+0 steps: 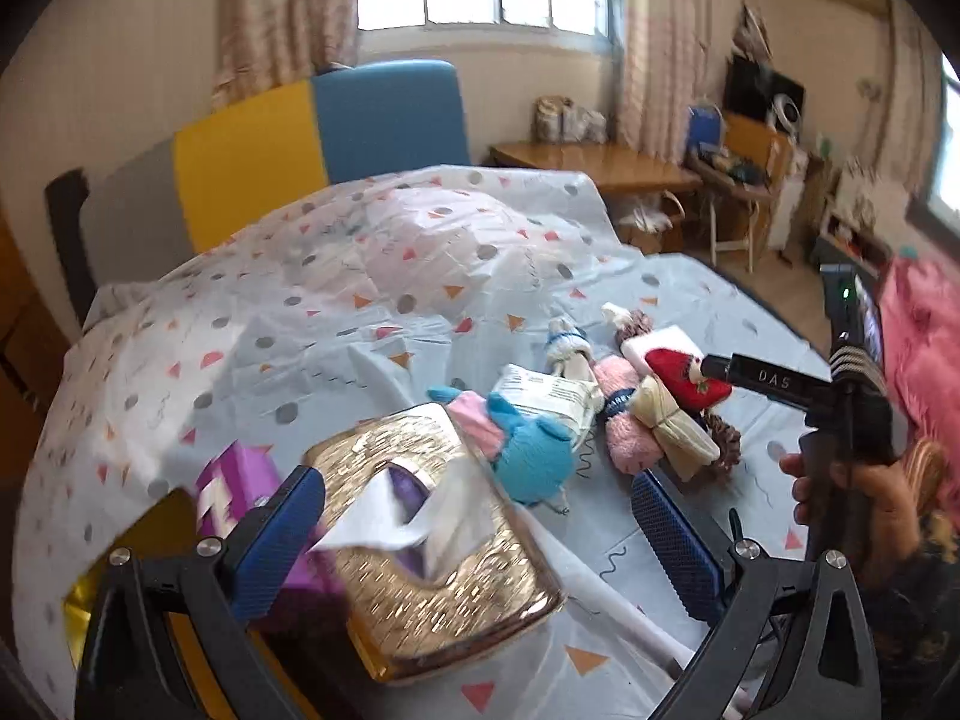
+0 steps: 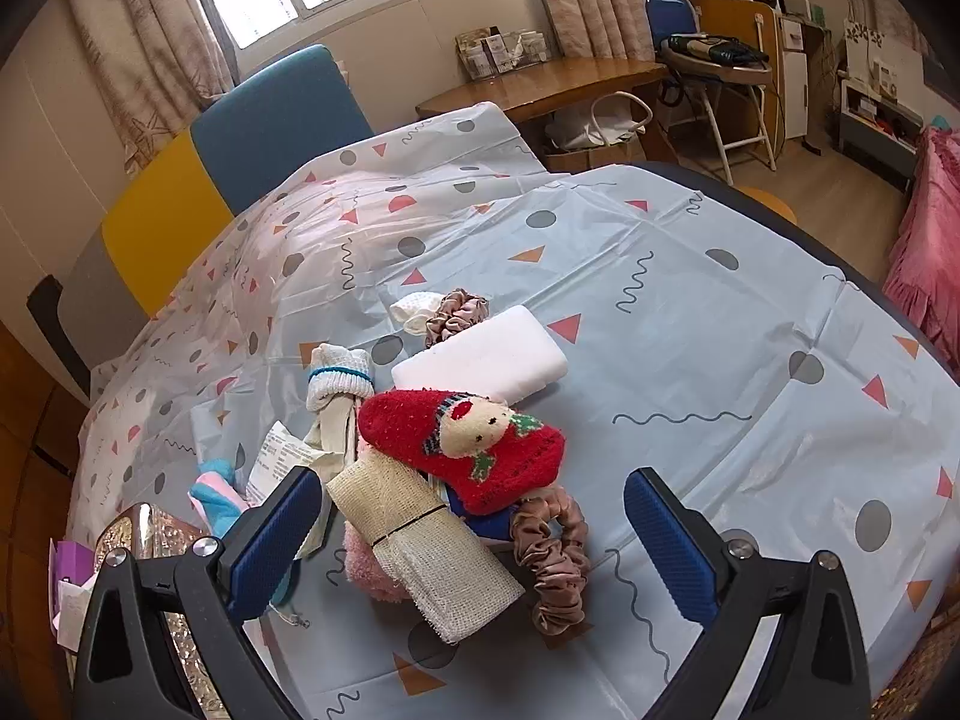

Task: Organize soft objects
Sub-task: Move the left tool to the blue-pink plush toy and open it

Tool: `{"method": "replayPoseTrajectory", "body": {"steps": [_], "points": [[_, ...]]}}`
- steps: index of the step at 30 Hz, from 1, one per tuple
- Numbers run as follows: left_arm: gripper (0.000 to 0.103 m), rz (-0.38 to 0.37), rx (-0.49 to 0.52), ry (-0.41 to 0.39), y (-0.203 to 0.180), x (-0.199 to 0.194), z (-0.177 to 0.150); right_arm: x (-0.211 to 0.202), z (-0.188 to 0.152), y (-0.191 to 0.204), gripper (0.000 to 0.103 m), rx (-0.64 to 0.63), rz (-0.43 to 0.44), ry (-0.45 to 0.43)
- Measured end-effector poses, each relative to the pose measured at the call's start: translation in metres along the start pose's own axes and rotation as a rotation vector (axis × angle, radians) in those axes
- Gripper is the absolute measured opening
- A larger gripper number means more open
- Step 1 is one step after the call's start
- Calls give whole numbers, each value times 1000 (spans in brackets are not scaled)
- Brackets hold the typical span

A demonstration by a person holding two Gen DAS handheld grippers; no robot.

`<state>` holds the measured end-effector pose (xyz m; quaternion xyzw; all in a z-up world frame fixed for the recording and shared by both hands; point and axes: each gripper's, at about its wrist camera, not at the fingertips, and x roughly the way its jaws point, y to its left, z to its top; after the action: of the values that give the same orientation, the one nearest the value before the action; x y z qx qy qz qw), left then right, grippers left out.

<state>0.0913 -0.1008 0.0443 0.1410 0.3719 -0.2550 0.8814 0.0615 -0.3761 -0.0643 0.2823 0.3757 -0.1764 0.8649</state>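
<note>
A heap of soft things is seen on the bench (image 2: 690,312), which is covered by a pale patterned plastic sheet. The left tongs (image 1: 474,531) are held spread and empty over a gold tissue box (image 1: 432,546), from which a white tissue (image 1: 390,516) stands up; a purple packet (image 1: 237,480) lies just beside the box. The right tongs (image 2: 474,540) are likewise spread, nothing pinched, and are poised above the heap. Uppermost there is a red fuzzy sock (image 2: 462,444) with a reindeer face, resting on a cream gauze roll (image 2: 420,546) bound by a thin black band, a pink fluffy piece (image 2: 363,567) and a brown satin scrunchie (image 2: 552,564). Behind, a white foam block (image 2: 480,360), a second scrunchie (image 2: 459,312) and a white sock bundle (image 2: 336,381) tied with a blue band are noted. A blue knitted item (image 1: 531,456) lies near the box in the left view. All are judged light and yielding; little force is thought needed. The red sock is expected to sag and drape if taken at one end, so a hold across its thick middle is judged best. The scrunchie's satin may slip; a pinch through its bunched folds is advised. The gauze roll is best taken at its banded waist. The plastic sheet could be snagged if the tongs are lowered too far.
</note>
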Motion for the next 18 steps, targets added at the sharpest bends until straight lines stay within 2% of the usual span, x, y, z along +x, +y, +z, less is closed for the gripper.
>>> {"method": "replayPoseTrajectory", "body": {"steps": [3, 6, 8, 11, 16, 18], "points": [[98, -3, 83, 68, -24, 31, 15, 0, 2, -5, 103, 26, 4, 8], [85, -41, 144, 152, -48, 63, 24, -3, 3, -9, 103, 50, 16, 5], [63, -53, 174, 216, -60, 87, 28, -4, 4, -11, 103, 61, 26, 5], [45, -60, 173, 301, -68, 119, 29, -5, 5, -14, 103, 79, 41, 6], [44, 7, 159, 377, -71, 162, 31, -6, 7, -18, 103, 108, 70, 8], [39, 32, 149, 414, -72, 178, 30, -7, 7, -18, 103, 111, 76, 9]]}}
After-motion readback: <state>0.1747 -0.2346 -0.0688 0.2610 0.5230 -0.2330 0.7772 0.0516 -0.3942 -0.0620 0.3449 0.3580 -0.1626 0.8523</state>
